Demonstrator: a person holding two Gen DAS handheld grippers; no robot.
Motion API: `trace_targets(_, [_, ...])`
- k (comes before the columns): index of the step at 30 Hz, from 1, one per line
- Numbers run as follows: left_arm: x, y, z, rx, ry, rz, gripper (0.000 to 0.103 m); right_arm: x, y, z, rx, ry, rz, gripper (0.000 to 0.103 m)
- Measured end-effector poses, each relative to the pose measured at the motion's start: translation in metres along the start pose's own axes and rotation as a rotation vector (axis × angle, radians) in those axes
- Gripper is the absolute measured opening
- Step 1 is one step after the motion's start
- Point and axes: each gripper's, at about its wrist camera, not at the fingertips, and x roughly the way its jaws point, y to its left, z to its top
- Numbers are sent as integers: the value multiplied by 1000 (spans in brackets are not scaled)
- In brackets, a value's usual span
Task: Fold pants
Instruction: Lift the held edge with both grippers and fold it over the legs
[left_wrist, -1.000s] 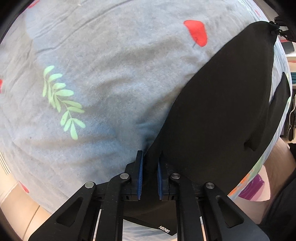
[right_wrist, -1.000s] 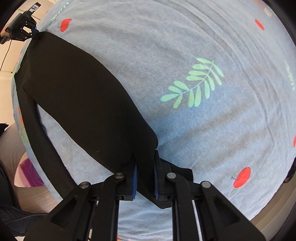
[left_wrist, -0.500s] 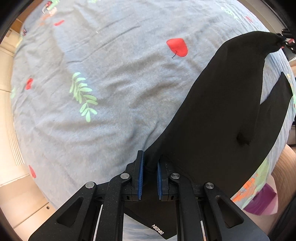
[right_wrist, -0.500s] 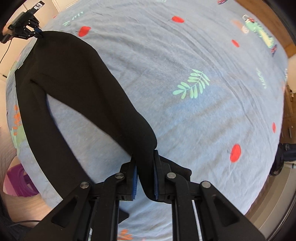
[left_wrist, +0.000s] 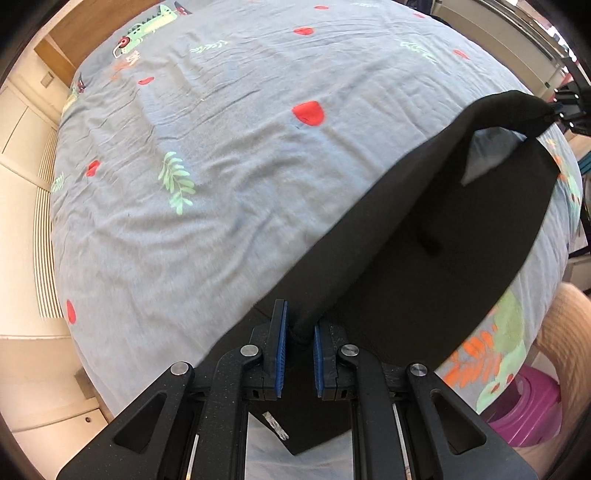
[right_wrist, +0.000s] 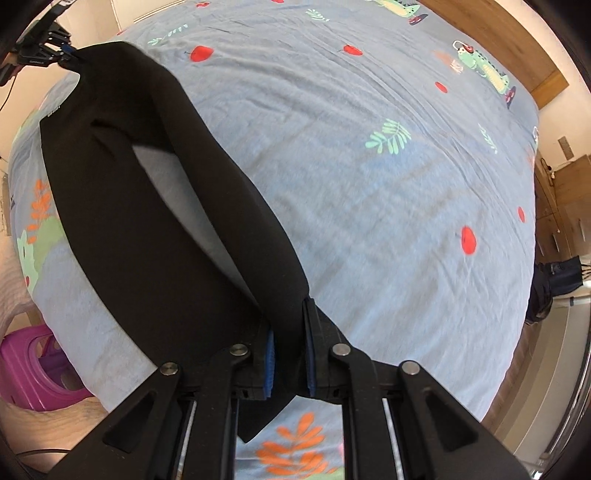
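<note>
Black pants (left_wrist: 424, 236) stretched above a bed (left_wrist: 221, 184) (blue patterned sheet), left tool (left_wrist: 298, 343) and right tool (right_wrist: 288, 354) each clamped on an end.

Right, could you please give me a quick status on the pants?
Left gripper and right gripper both shut on pants. Pants lifted, stretched between them above bed. Nothing in the way.

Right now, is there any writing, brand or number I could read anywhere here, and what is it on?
Nothing can be read for certain.
White mark on the low edge of the black pants: too blurred.
Pale mark on the pants' far end, right view: too small.
Orange lettering on the bed sheet, beside the crocodile print: too blurred.
</note>
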Motion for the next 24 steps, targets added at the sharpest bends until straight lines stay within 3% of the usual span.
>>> trace_targets(8, [19,-22,-39,-18,-87,16,10,7,40,-41,-1,-65,-126,0])
trace_targets(15, [62,-54,-73,-62,-68,4,10,49,92,-78,-59,-13,-265,0])
trace_targets(20, [79,-56,-84,-119,-56,-28,10,75,98,-89,-42,8,-290,0])
trace_targets(24, [78,-60,-83,-85,-40,-16,10,75,93,-91,-95,4,-270,0])
